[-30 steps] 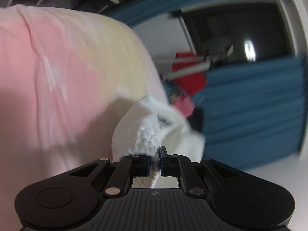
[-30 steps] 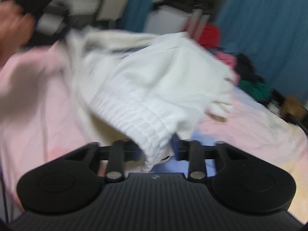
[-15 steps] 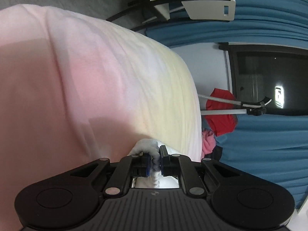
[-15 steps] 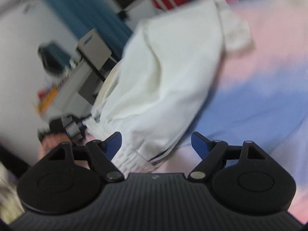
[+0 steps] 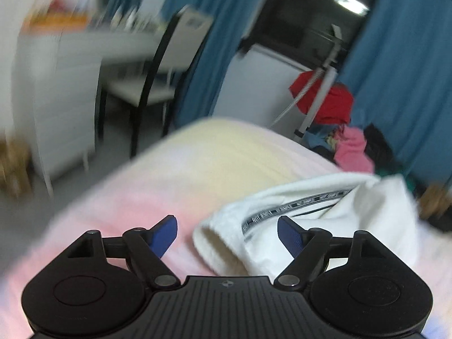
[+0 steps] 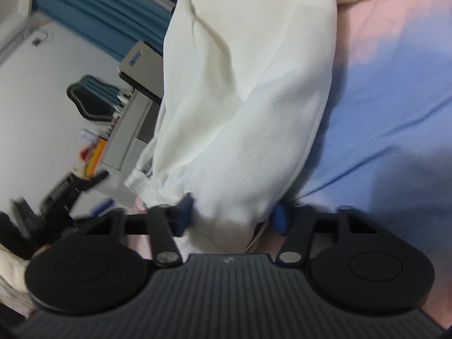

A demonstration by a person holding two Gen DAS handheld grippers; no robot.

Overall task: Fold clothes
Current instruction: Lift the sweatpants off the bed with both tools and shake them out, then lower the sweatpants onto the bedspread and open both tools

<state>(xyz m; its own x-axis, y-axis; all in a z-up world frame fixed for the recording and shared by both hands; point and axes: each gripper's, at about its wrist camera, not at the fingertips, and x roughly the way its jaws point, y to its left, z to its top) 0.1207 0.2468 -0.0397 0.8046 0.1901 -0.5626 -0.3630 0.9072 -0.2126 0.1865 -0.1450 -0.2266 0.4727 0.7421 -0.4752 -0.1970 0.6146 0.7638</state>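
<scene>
A white garment [image 5: 325, 212] with a ribbed hem and a printed inner band lies bunched on the pastel bed sheet [image 5: 226, 152]. My left gripper [image 5: 226, 223] hovers just in front of it. Its jaws are opening wide, and the hem's edge lies between the blue pads [image 5: 165, 236] without touching them. In the right wrist view the white garment [image 6: 248, 99] stretches away along the sheet [image 6: 381, 113]. My right gripper [image 6: 231, 217] is closing on the garment's near end, and the cloth fills the gap between its pads [image 6: 185, 216].
Beyond the bed stand a black-framed chair [image 5: 158, 84], a white desk [image 5: 62, 65] and blue curtains [image 5: 409, 70]. A heap of red and pink clothes [image 5: 339, 118] sits at the bed's far right beside a white pole [image 5: 319, 96]. The other gripper [image 6: 62, 195] shows blurred at the right view's lower left.
My left gripper has let go of the ribbed hem, opened wide and rolled upright. My right gripper opened, rolled sideways and has come in around the garment's near end.
</scene>
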